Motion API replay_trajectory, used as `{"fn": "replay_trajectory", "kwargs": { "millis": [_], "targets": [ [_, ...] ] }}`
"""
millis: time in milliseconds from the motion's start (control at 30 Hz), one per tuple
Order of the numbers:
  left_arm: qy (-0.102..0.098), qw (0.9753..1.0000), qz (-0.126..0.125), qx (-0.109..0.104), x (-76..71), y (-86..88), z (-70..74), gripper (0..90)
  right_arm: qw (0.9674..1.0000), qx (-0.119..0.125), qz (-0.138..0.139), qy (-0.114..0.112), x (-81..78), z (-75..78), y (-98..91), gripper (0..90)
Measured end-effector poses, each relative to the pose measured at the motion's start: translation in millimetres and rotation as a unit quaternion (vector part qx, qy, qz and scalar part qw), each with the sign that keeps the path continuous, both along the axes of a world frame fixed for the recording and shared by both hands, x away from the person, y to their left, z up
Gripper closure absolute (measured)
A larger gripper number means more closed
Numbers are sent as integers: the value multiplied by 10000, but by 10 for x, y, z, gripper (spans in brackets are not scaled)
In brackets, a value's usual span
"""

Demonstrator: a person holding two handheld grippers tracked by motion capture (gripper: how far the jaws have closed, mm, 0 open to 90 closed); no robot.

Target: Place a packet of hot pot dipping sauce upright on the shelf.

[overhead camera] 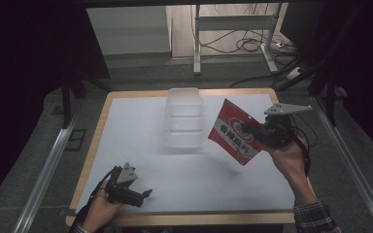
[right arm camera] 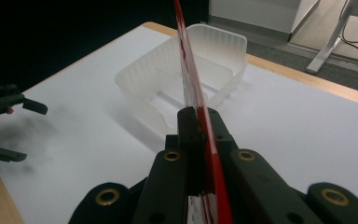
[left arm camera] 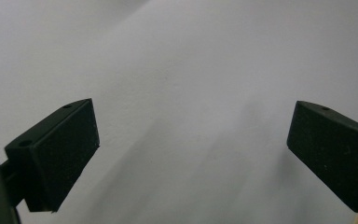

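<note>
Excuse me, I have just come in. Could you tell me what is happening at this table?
A person works at a white table with a gripper in each hand. The right gripper is shut on a red snack packet and holds it in the air, to the right of a clear plastic container that stands on the table. The left gripper is open, holds nothing, and is low over the table's near left corner.

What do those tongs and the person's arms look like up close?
Both tongs, left and right, are black, each topped with a grey three-cornered plate and trailing a black cable. The jaws are flat rectangular blocks; brass-coloured screws show on the right one's body. A plaid sleeve covers the right forearm.
</note>
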State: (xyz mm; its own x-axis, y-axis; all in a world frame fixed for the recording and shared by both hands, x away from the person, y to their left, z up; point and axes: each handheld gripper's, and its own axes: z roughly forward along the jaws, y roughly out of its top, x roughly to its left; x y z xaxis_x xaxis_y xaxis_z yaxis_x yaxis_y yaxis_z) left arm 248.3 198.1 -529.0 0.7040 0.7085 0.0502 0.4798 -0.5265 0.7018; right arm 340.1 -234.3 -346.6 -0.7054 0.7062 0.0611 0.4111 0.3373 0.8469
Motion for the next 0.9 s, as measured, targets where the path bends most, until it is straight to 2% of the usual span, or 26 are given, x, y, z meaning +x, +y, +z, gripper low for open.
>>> {"fn": "replay_trajectory", "kwargs": {
  "millis": [300,733,900],
  "targets": [
    [-17,10000,-10,6,-3,4,3,21,9999,95,36,-34,160,74,55,875],
    [-37,10000,-18,19,-5,1,1,21,10000,7,-3,-34,470,171,231,875],
    [-44,10000,-21,8,-8,1,1,22,10000,-28,45,-25,531,183,310,875]
  ]
}}
